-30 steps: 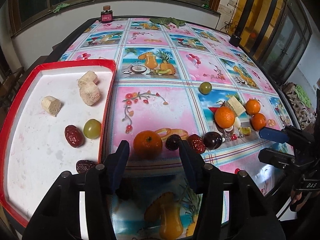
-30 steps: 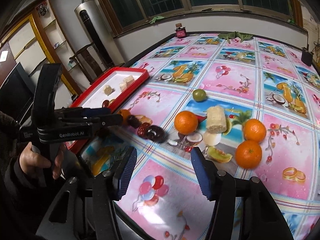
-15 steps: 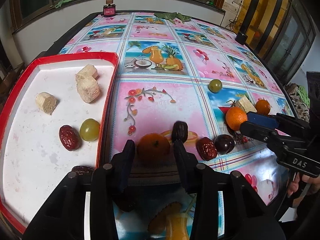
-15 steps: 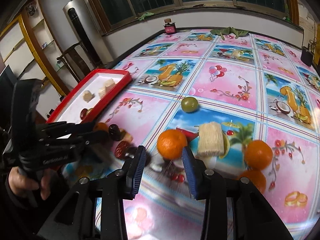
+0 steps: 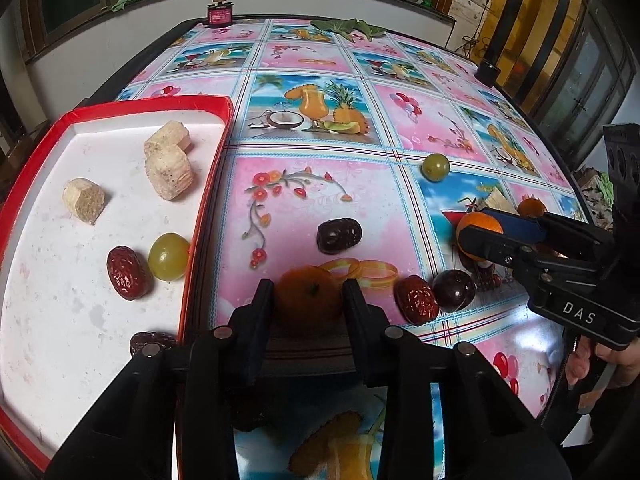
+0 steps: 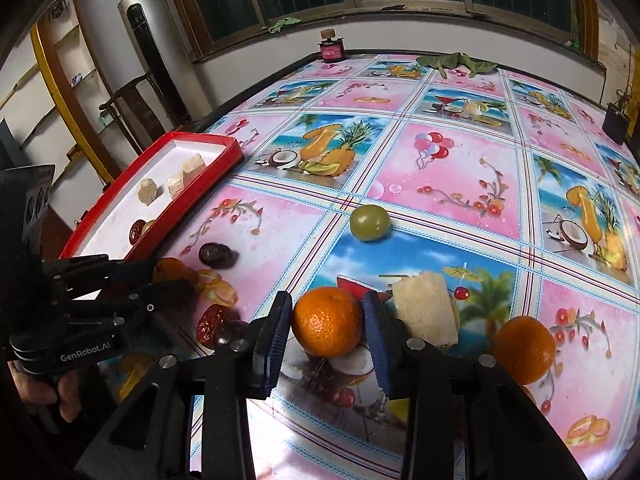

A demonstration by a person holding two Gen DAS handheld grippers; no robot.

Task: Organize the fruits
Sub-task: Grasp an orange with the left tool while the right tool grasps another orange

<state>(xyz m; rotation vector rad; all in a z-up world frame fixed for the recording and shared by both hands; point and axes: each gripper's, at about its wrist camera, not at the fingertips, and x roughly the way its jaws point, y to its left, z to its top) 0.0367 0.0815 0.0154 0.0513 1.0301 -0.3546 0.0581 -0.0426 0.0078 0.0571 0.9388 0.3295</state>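
My left gripper point(image 5: 308, 296) is shut on a tangerine point(image 5: 308, 294) resting on the tablecloth, just right of the red tray point(image 5: 208, 184). My right gripper point(image 6: 326, 322) is shut on another tangerine point(image 6: 326, 320), also on the cloth; it shows in the left wrist view point(image 5: 478, 224) too. The tray holds three pale sugarcane pieces point(image 5: 168, 170), a red date point(image 5: 126, 267), a green grape point(image 5: 168, 256) and a dark date point(image 5: 150, 342). Loose on the cloth lie a dark date point(image 5: 339, 235), a red date point(image 5: 416, 299), a dark plum point(image 5: 454, 290) and a green grape point(image 6: 369, 222).
A sugarcane piece point(image 6: 426, 312) lies right of my right gripper, and a further tangerine point(image 6: 524, 350) beyond it. A small red jar point(image 5: 219, 14), green leaves point(image 6: 456, 62) and a black cup point(image 5: 488, 73) stand at the table's far edge.
Both grippers moved forward and narrowed from open until each closed around its tangerine. The dark date shifted away from the left gripper's fingers.
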